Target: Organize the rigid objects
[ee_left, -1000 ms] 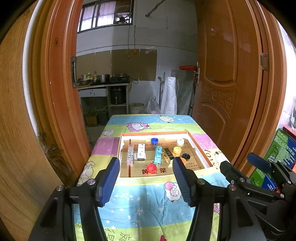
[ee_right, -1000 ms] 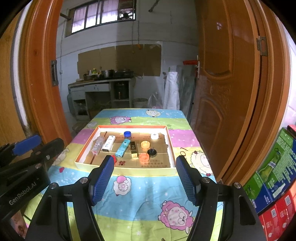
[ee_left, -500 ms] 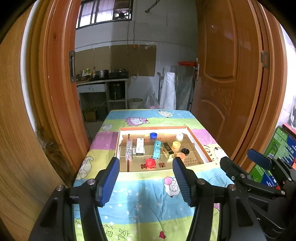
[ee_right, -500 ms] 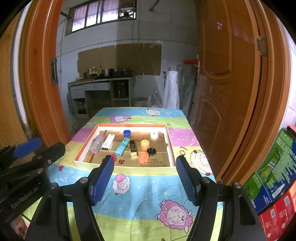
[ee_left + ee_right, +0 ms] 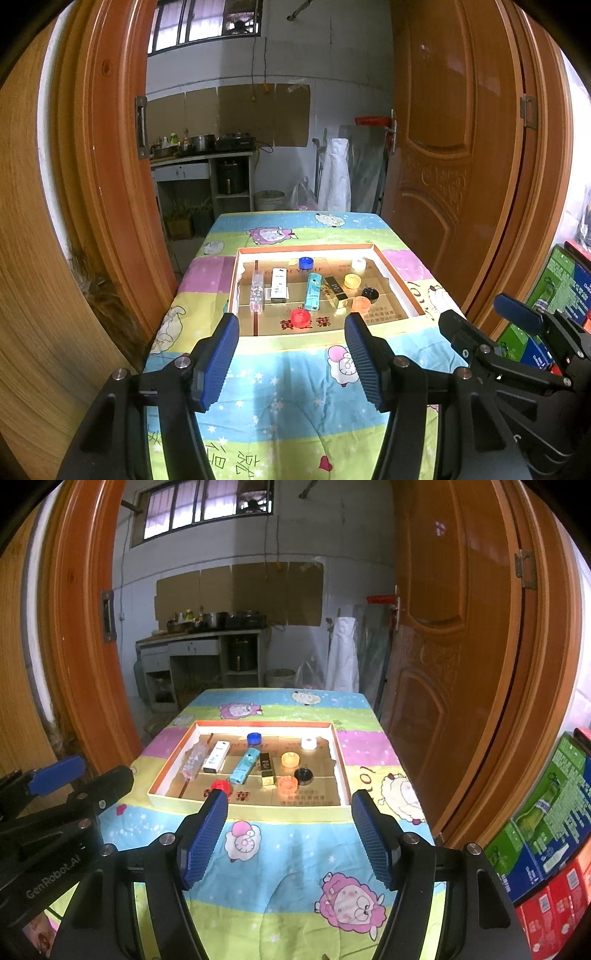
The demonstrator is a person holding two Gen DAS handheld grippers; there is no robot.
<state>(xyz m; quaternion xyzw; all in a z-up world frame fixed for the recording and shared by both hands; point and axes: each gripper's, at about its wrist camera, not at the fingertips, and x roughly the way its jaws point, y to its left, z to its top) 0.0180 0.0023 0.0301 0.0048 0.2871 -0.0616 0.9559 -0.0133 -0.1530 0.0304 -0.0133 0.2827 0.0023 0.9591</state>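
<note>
Patterned tablecloth [image 5: 295,387], tray [image 5: 397,284], perhaps 6 caps [image 5: 300,317].

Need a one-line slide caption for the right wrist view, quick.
Open right gripper hovers over the cartoon tablecloth, short of the shallow tray holding bottle caps and small boxes.

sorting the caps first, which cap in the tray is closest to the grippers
The red cap, alone at the tray's near edge; the blue, white, yellow, orange and black caps all lie farther back.

Glossy wooden door [image 5: 443,155], cardboard tray [image 5: 397,284]
</note>
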